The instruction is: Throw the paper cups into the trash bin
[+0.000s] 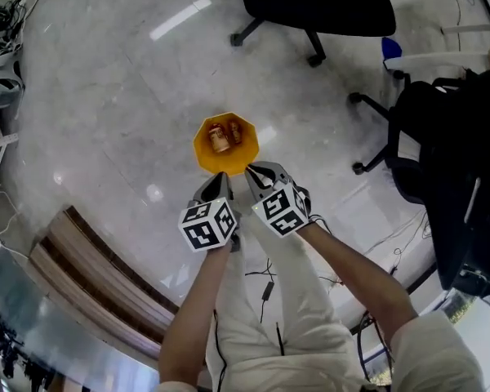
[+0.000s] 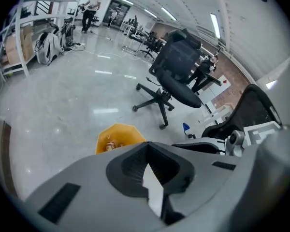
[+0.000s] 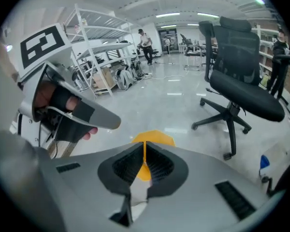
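An orange octagonal trash bin (image 1: 202, 155) stands on the pale floor just beyond both grippers. Paper cups (image 1: 219, 140) lie inside it. My left gripper (image 1: 220, 180) hovers at the bin's near rim with its jaws shut and nothing between them. My right gripper (image 1: 258, 173) is right beside it, also shut and empty. In the left gripper view the closed jaws (image 2: 146, 146) point past the bin (image 2: 128, 132), where a cup (image 2: 109, 145) shows inside. In the right gripper view the shut gripper (image 3: 145, 146) covers most of the bin (image 3: 157, 138), and the left gripper (image 3: 111, 122) shows at the left.
A black office chair (image 1: 318, 6) stands beyond the bin. A second black chair (image 1: 441, 153) is at the right. A small blue object (image 1: 391, 49) lies near it. A wooden-edged bench (image 1: 98, 284) runs at the lower left. Cables (image 1: 265, 284) trail by my legs. White shelves (image 3: 101, 57) stand far off.
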`<state>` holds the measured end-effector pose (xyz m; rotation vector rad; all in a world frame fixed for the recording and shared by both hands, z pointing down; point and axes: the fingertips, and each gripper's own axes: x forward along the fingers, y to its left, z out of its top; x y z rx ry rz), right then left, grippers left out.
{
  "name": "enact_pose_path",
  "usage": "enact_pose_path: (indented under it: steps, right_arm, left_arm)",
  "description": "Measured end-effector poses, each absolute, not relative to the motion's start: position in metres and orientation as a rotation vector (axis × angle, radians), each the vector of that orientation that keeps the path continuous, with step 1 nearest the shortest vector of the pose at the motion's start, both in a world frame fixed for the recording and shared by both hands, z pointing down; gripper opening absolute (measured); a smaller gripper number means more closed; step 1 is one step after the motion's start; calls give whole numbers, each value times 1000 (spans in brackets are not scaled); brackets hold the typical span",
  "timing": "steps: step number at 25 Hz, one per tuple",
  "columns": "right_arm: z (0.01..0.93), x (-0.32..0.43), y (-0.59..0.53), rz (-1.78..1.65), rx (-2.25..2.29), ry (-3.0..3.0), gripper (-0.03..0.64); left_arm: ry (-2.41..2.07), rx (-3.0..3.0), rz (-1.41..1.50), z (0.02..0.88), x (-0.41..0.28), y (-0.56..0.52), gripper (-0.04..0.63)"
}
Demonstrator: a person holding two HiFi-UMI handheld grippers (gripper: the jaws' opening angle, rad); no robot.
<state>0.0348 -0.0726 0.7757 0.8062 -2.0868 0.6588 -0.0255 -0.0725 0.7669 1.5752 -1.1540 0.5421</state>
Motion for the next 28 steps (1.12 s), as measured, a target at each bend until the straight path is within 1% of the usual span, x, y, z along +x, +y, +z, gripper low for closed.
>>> enact_pose_path:
  steps: [2,6,11,18,28]
  right_arm:
    - [745,32,-73,593,747,-2121,9]
    - [681,34,-77,544,709,-2147,6]
    - [597,34,-75,527,697,-2192,6]
    - [508,32,-33,513,649,-2253,6]
    - [354,14,-1,533,709,-2361,7]
  left_arm:
    - [-1162,1596,548,739,-25,-71,5]
    - [-1165,1612,569,681,-26,-62,5]
    - [-1129,1694,548,587,-18,-53,5]
    - [-1083,1853,598,483,-4,-14,5]
    - [-1143,1976,498,346,-21,23,5]
